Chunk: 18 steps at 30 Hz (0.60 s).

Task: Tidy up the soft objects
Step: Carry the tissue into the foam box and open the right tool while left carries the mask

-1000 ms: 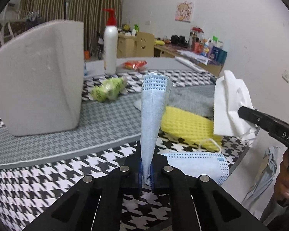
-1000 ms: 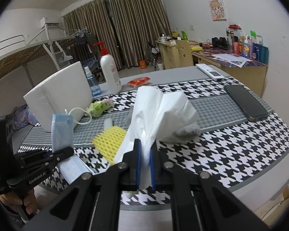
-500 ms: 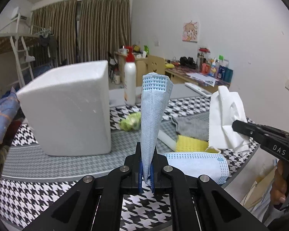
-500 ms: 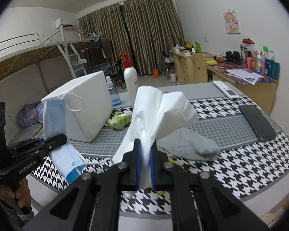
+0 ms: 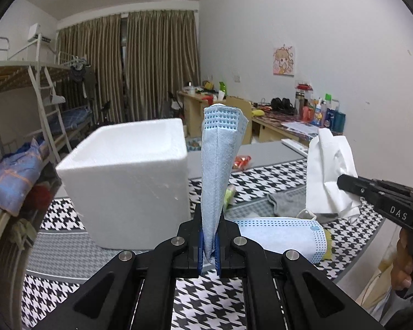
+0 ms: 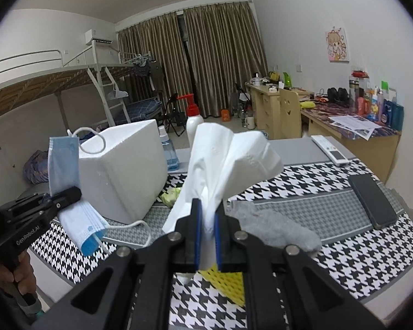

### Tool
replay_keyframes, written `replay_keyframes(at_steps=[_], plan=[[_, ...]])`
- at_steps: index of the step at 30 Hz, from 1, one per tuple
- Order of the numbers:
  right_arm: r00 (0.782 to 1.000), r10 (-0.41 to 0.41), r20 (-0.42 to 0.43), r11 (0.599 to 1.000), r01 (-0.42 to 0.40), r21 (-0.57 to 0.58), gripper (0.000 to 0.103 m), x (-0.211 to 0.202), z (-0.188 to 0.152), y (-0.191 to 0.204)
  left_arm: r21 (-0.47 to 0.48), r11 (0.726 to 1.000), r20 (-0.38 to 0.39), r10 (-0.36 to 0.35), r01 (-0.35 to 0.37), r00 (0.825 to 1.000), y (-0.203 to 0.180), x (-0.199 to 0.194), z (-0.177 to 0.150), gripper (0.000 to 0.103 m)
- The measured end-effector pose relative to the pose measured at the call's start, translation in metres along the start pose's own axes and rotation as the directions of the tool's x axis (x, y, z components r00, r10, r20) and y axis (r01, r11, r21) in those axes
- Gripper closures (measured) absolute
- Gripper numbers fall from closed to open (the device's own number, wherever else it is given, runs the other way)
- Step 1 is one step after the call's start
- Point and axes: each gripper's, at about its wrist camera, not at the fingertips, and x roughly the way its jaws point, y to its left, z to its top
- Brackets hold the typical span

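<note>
My left gripper (image 5: 209,250) clenches the blue mask (image 5: 219,165), right gripper (image 6: 206,236) clenches the tissue (image 6: 228,159); foam box (image 5: 129,181) sits ahead-left, nearer my left, by the table's (image 5: 68,250) left edge.

Phone (image 6: 373,205) lying flat nr the right edge of the table (image 6: 358,258), screen dark. Remote (image 6: 330,150) sitting at the far right corner, apart from the phone. Pump bottle (image 6: 194,121) w/ red top standing upright along the far edge, w/ a small blue water bottle (image 6: 169,154) standing just left of it. Red snack pkt (image 5: 241,162) lying nr the far edge too. Beyond the table: brown curtains (image 6: 214,63) hanging closed, bunk bed (image 6: 41,82) w/ ladder standing at left, cluttered desk (image 6: 358,134) running along the right wall, cartoon poster (image 6: 337,44) hanging above it.
</note>
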Motion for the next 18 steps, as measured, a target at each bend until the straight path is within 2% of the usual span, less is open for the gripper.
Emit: replay_keyframes(at_steps=[7,18], plan=[[1.0,0.02,0.002,0.999,-0.02,-0.026,0.092,0.008,0.01,0.01,-0.018,0.999,0.019,0.034,-0.034,0.999,0.014,0.0,0.012,0.097],[0.997,0.059,0.045,0.997,-0.056,-0.061,0.092,0.013,0.033,0.025,-0.023,0.999,0.074,0.038,-0.036,0.997,0.022,-0.007,0.034,0.097]])
